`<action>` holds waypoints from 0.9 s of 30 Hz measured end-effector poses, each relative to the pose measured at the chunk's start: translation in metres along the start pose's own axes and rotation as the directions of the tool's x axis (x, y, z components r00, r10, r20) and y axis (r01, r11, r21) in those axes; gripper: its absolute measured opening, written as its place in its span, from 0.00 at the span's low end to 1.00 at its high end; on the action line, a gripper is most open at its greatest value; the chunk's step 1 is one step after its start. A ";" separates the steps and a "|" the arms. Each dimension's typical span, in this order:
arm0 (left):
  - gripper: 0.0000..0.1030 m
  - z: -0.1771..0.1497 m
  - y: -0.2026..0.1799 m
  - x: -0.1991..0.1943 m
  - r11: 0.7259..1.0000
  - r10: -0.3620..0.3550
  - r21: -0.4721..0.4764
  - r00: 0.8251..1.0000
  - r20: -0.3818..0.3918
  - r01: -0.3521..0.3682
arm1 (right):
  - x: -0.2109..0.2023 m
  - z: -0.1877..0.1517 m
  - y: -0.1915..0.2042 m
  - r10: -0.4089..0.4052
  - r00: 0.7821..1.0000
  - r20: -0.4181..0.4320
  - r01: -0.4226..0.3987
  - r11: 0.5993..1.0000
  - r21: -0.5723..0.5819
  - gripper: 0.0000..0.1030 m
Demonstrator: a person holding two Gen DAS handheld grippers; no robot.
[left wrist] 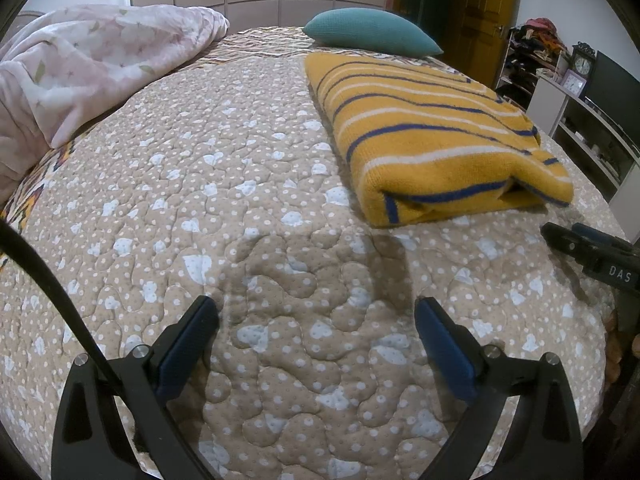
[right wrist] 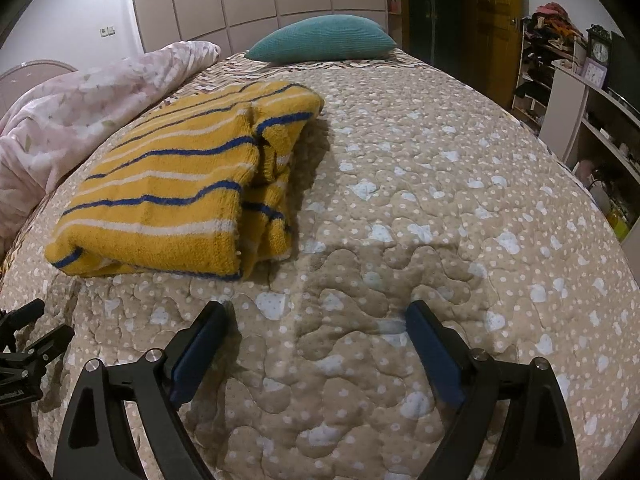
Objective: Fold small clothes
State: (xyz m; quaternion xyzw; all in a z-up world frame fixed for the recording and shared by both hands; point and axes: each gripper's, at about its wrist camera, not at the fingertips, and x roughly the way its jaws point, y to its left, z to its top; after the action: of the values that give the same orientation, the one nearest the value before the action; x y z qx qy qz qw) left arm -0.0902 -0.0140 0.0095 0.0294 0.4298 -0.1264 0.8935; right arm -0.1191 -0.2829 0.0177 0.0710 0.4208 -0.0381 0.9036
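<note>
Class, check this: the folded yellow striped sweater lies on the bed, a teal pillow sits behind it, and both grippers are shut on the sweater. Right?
Not quite. Both views show the left gripper and right gripper open and empty over the quilt. The sweater and pillow are as stated.

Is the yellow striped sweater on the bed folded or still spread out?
Folded. The yellow striped sweater lies as a compact stack on the quilt, layers showing at its near edge; neither gripper touches it.

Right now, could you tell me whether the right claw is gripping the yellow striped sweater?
No, the right claw is open over bare quilt, with the folded yellow striped sweater lying apart from it.
</note>
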 end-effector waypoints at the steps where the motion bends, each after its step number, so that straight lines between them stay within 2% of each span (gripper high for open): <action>1: 0.96 0.000 0.000 0.000 1.000 0.000 0.000 1.000 0.000 0.000 | 0.000 0.000 0.000 -0.001 1.000 0.000 0.001 1.000 -0.001 0.91; 10: 0.98 0.001 -0.001 0.002 1.000 0.015 0.003 1.000 -0.012 -0.015 | 0.000 0.000 0.002 0.005 1.000 -0.006 -0.005 1.000 -0.002 0.94; 12: 1.00 0.003 -0.003 0.003 1.000 0.028 0.007 0.999 -0.030 -0.028 | 0.001 0.001 0.003 0.019 1.000 -0.019 -0.019 1.000 -0.012 0.99; 19: 1.00 0.009 -0.002 0.006 0.999 0.035 -0.038 0.998 -0.052 -0.037 | 0.001 0.003 -0.003 0.067 0.997 -0.027 -0.067 0.998 0.000 1.00; 27: 1.00 0.009 -0.003 0.008 0.996 0.053 -0.072 0.998 -0.035 -0.055 | -0.003 0.005 -0.023 0.159 0.987 0.023 -0.160 0.974 0.157 1.00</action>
State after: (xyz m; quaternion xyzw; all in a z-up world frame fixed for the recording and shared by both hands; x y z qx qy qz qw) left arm -0.0792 -0.0196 0.0093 0.0107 0.4478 -0.0860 0.8899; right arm -0.1204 -0.3066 0.0209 0.1760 0.4048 0.0008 0.8973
